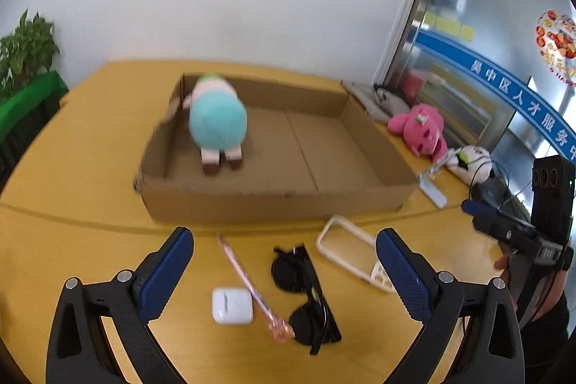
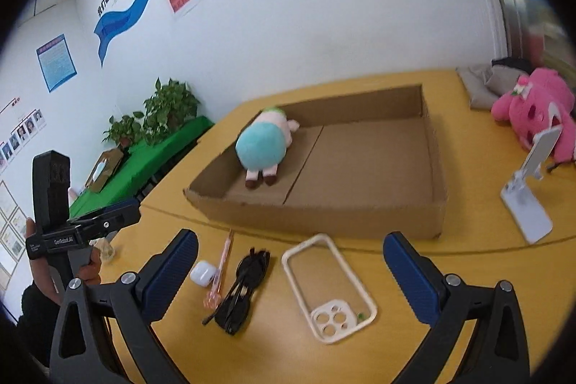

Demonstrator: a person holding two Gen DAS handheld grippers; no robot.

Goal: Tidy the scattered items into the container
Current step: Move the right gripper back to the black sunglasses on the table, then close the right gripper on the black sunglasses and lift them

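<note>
Yellow table (image 1: 90, 139), plush toy (image 1: 217, 123) boxed in the cardboard box's (image 1: 273, 202) far-left corner; left gripper (image 1: 284, 272) and right gripper (image 2: 289, 274) gape empty — sunglasses (image 1: 306, 294) or phone case (image 2: 329, 287) probably next, near the front edge.

"人才服务" on blue banner (image 1: 518, 96)

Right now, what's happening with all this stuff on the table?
Someone is tidying up with a gripper in each hand. Both the left gripper and right gripper are open and empty. The blue plush toy already lies in the cardboard box. The earbud case, pink pen, sunglasses and phone case wait outside.
</note>
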